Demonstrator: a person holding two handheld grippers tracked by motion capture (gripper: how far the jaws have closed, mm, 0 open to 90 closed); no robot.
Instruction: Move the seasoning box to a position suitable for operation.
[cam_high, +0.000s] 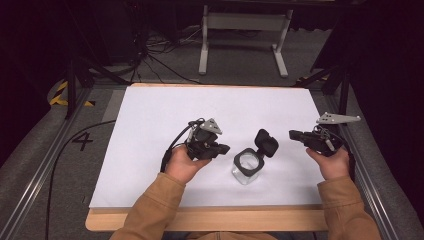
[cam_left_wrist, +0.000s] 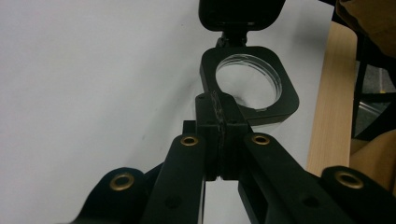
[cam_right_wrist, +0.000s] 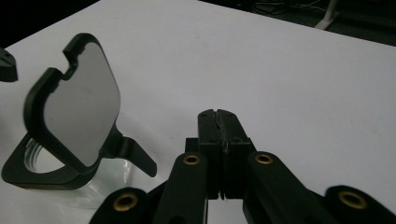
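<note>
A: Starting at the left, where does the left gripper (cam_high: 223, 148) sit against the container (cam_high: 247, 167)?

B: Just to the container's left, tips aimed across at it. In the left gripper view the jaws meet flat along their whole length, nothing between them, and the black collar (cam_left_wrist: 250, 84) of the container lies straight ahead, just past the tips. Contact there cannot be told.

A: And the container itself?

B: It stands upright on the white table (cam_high: 150, 120), near the front edge, between the two hands. It is clear-walled with a black square collar round a round mouth, and its hinged lid (cam_high: 266, 142) is swung open, standing up off the far right side of the collar.

A: So the lid is the right-hand side's business?

B: Judging by the layout, yes. The lid leans toward the right gripper (cam_high: 294, 134), whose tips point left at it from a little way off. The right gripper view has the lid's pale inner face (cam_right_wrist: 79, 105) up and to the left of its jaws, which are also pressed together and empty.

A: Hand poses?

B: The left hand (cam_high: 184, 164) cups its tool from below, forearm angling in from the bottom. The right hand (cam_high: 330, 162) holds its tool level, out near the table's right edge. The left is the nearer of the two.
</note>
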